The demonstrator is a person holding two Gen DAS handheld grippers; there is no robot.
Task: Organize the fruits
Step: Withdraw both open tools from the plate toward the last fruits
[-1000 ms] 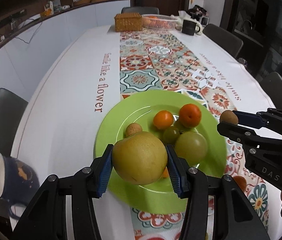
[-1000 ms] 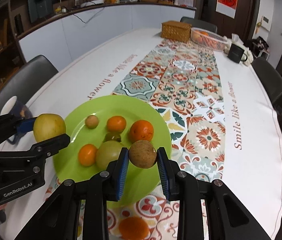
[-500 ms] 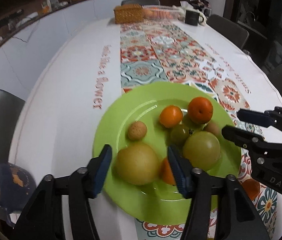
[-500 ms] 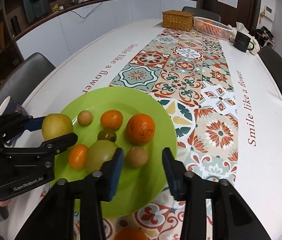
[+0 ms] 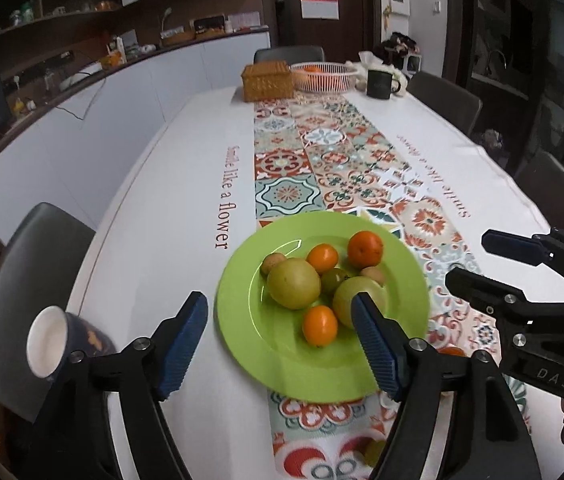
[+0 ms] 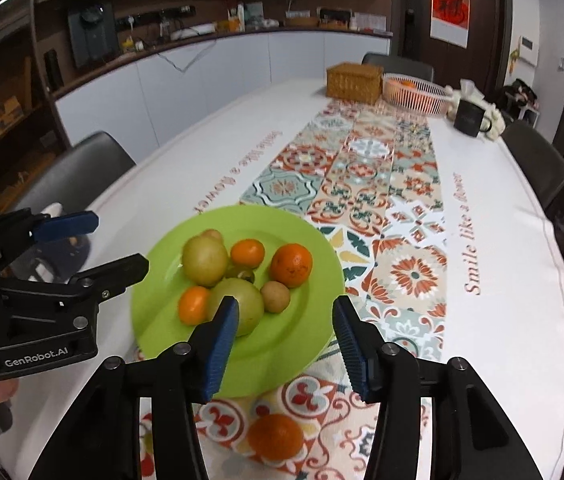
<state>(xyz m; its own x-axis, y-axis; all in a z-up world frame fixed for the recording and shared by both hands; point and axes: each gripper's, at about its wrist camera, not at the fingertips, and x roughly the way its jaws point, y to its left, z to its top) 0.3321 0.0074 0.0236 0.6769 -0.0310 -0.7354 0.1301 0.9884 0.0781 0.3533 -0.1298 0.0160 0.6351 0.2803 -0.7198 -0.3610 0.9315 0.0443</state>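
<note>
Green plate [image 5: 258, 344] sits on the patterned runner [image 5: 302, 160] close to the table's near edge, holding seven fruits in a tight cluster around its centre: yellow pear [image 5: 294, 283] on the left, pale green apple [image 5: 356, 298] just right of it, small dark green fruit [image 5: 332, 278] wedged between them. Big orange [image 5: 365, 248] toward the plate's far right rim, smaller tangerine [image 5: 323, 257] beside it, another tangerine [image 5: 320, 325] nearest the plate's near rim. Brown round fruit [image 5: 273, 263] behind the pear, a second brown fruit [image 6: 275, 296] touching the apple on the right. One loose orange [image 6: 276, 436] off the plate, on the runner at the table's near edge

Left gripper [image 5: 278, 344] jaws opening, nothing between the pads, hanging over the plate's near-left rim. Right gripper [image 6: 285, 344] jaws also opening, empty, over the plate's near-right rim

Blue mug [image 5: 62, 344] at the table's left edge. Far end: wicker box [image 5: 268, 80], white basket [image 5: 324, 76], black mug [image 5: 380, 83]
</note>
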